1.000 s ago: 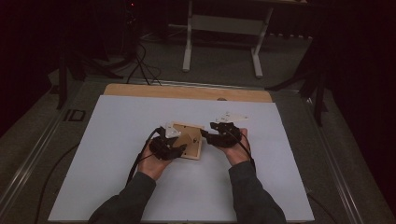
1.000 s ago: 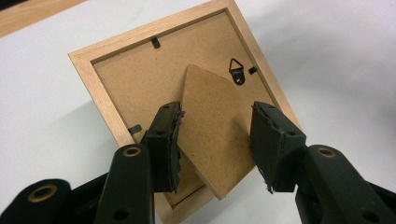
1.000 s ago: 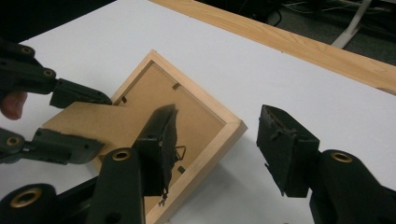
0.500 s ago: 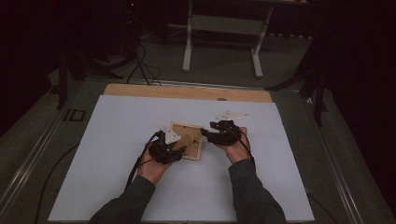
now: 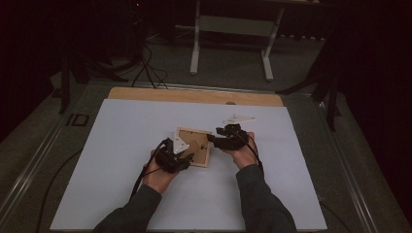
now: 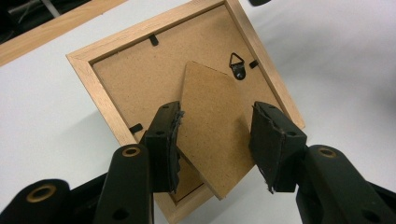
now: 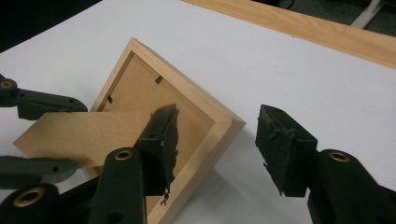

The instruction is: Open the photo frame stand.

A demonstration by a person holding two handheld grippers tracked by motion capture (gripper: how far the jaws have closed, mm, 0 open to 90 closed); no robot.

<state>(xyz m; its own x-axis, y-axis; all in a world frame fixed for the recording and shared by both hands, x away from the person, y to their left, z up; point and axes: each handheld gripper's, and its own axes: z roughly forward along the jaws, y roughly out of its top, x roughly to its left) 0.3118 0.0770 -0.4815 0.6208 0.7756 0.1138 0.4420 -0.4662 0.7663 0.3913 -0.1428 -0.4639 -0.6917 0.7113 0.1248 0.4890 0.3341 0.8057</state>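
Picture frame, a small wooden one, lies face down near the middle of the white table, its brown backing board turned up and its corners pointing toward the table's edges like a diamond. The fold-out easel stand, a long cardboard tongue hinged near the hanging hook, is lifted clear of the backing, and its long axis runs from the hook toward the left gripper. That gripper, held in the person's left hand at the frame's near-left corner, has its jaws spread to either side of the stand; the pads sit just beside its edges, and it is hard to tell whether they press on it or merely flank it. The right gripper sits at the frame's right side with its jaws open, straddling the frame's corner without closing on it; one jaw hangs over the backing, the other over bare table. The left gripper is therefore the one lined up with the stand, so any swing of the stand would likely fall to it, while the right looks placed to steady the frame.
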